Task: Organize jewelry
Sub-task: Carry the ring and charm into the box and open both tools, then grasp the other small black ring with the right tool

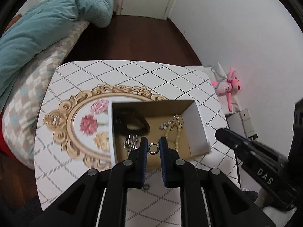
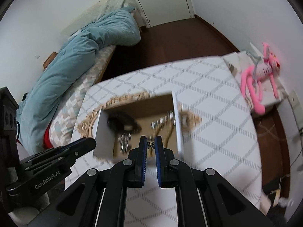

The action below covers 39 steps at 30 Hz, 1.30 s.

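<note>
An open white cardboard box (image 1: 197,124) stands on the table, with a brown inside. In it lie a dark hair clip (image 1: 132,123), a beaded necklace (image 1: 177,132) and silver earrings (image 1: 130,141). My left gripper (image 1: 153,148) is above the box's near edge, shut on a small silver ring (image 1: 153,148). My right gripper (image 2: 151,144) is over the same box (image 2: 178,132) and is shut on a small silver jewelry piece (image 2: 151,144), blurred. Each gripper shows in the other's view, the right one (image 1: 225,134) and the left one (image 2: 89,143).
The box rests partly on an oval gold-framed floral tray (image 1: 83,124) on a white diamond-patterned table (image 1: 151,75). A bed with a teal duvet (image 1: 43,28) is at left. A pink plush toy (image 1: 229,89) lies on white boxes at right. Dark wood floor lies beyond.
</note>
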Motion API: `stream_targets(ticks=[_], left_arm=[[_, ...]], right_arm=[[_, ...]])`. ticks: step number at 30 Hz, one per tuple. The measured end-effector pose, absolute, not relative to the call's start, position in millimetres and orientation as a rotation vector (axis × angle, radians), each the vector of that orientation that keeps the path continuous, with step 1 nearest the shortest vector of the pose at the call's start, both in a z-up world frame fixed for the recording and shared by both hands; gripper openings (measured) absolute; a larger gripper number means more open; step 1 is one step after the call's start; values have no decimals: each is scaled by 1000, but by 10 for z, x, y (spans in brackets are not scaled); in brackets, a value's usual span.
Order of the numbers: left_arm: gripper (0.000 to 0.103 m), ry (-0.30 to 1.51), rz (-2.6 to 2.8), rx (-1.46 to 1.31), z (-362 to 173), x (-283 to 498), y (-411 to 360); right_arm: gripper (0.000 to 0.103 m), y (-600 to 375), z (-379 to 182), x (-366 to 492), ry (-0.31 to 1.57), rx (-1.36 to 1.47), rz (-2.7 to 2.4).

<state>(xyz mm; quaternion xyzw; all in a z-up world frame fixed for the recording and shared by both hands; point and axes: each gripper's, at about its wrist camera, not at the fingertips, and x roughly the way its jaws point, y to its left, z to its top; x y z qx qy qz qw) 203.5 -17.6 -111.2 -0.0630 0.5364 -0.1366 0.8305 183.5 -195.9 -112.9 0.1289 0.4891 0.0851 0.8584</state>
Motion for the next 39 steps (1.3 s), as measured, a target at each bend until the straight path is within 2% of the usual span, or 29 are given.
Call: stream_targets(ticks=[8,9,10,11,12,16,18,19,20,22,23,24,25,39], left_arm=[[16,1253,-205,-170,-1272,2421,-78],[25,1252,-193,-167,-1273,2436,-61],[40,1241,-187,-162,-1257,2434,-48],[49,1232,-178,-153,-1241,2437,-38],[66,1218,-154,-131,-1222,2427,-28],[70,1192,-114,-78,-1203,2385,-14],[76,1178,-99,-55,-1210,2365,-6],[84,1170,-89,-44,-1214,2353,0],[87,1160,-75,-32,-1226,2326,12],[100,1149,-62,-22,-1243,2296,24],[103,1140,-52,-12,-1259,2272,35],[103,1134,-44,-2,-1269,2259,39],[103,1133,-32,6,-1275,2250,47],[103,1057,22,2,-1018,1927,204]], right_arm=[[10,-1912,-1274,2448,1156,215,201],[11,-1910,-1294,2460,1166,211,202],[13,-1907,-1310,2474,1173,207,202],[14,-1905,-1321,2484,1176,206,199],[18,-1907,-1326,2481,1175,203,197],[37,-1912,-1355,2437,1176,183,179],[39,-1904,-1357,2397,1168,146,149],[46,-1897,-1364,2385,1168,125,131],[53,-1885,-1371,2368,1167,96,110],[86,-1869,-1383,2332,1160,49,72],[93,-1862,-1390,2314,1157,23,50],[100,-1857,-1395,2304,1155,2,33],[101,-1854,-1400,2284,1151,-20,14],[103,-1872,-1025,1934,1039,0,-35]])
